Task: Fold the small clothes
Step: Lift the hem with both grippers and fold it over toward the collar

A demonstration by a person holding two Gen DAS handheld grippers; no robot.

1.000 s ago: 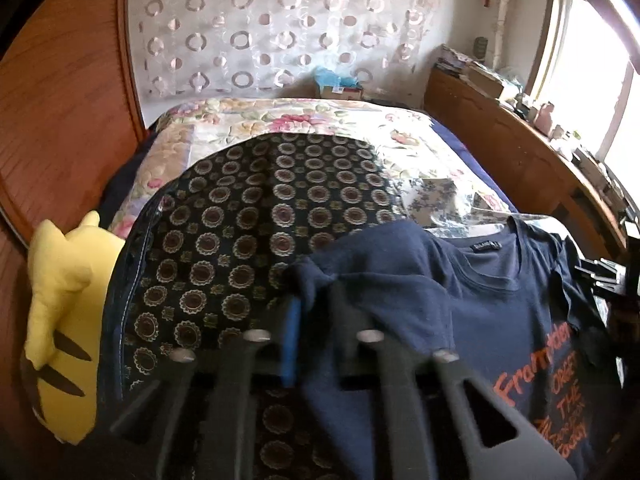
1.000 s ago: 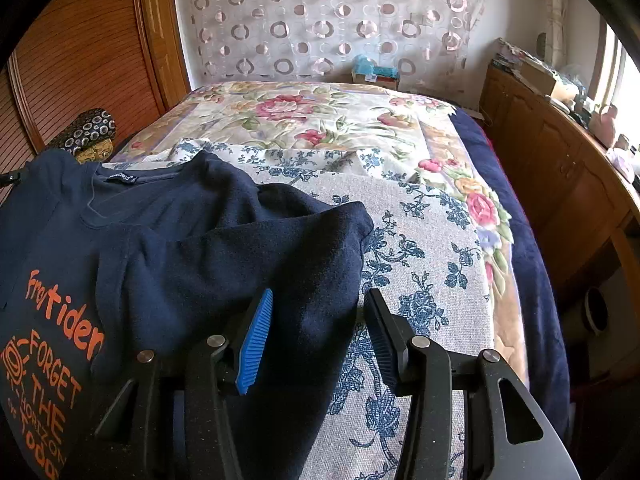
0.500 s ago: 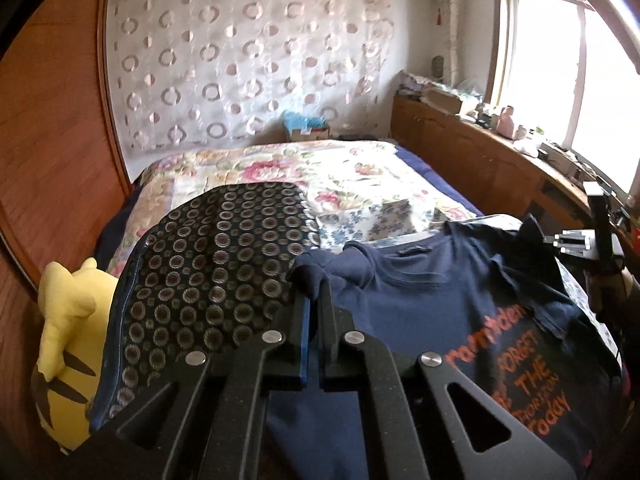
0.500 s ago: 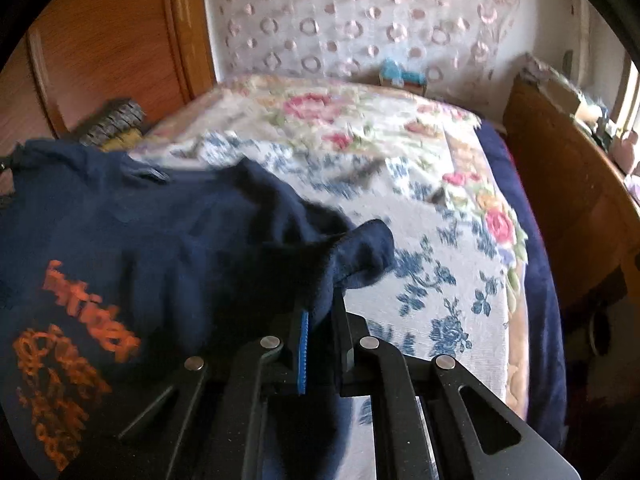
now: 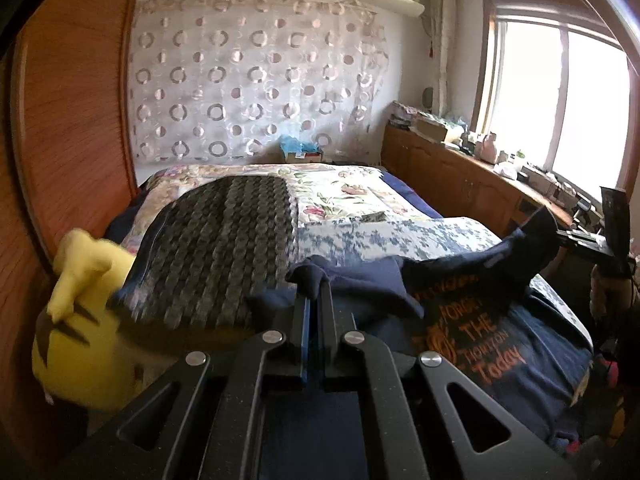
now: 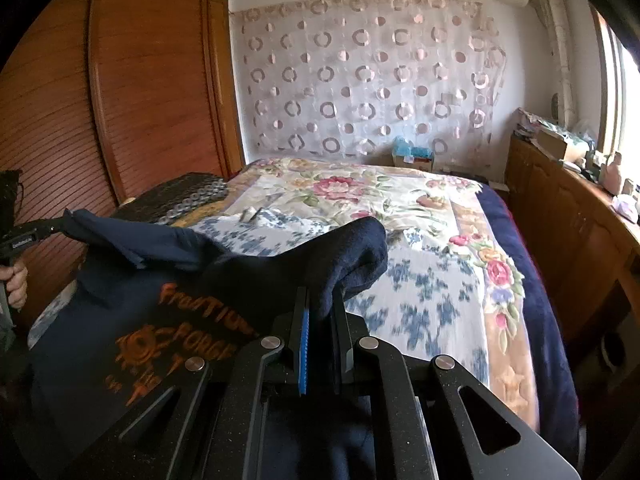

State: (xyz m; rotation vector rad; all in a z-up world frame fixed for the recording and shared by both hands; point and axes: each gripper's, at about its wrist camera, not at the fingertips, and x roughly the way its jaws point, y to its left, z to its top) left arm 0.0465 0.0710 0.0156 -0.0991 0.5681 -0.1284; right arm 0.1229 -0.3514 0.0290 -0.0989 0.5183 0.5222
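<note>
A navy T-shirt (image 5: 500,344) with orange lettering hangs between my two grippers above the bed. My left gripper (image 5: 315,300) is shut on one shoulder of the shirt. My right gripper (image 6: 322,304) is shut on the other shoulder, and the shirt (image 6: 168,320) drapes to its left. The right gripper (image 5: 560,236) also shows at the far right of the left wrist view. The left gripper (image 6: 60,226) also shows at the far left of the right wrist view, gripping the cloth. The shirt's lower part is hidden below both views.
The bed (image 6: 400,208) has a floral quilt with a blue-flowered cloth (image 6: 432,292) on it. A dark patterned cushion (image 5: 216,240) and a yellow plush toy (image 5: 80,320) lie at the left. A wooden cupboard (image 6: 100,100) stands left, a wooden counter (image 5: 460,172) right.
Both grippers went from open around the shirt's shoulders to shut on them. They then rose and lifted the shirt off the bed.
</note>
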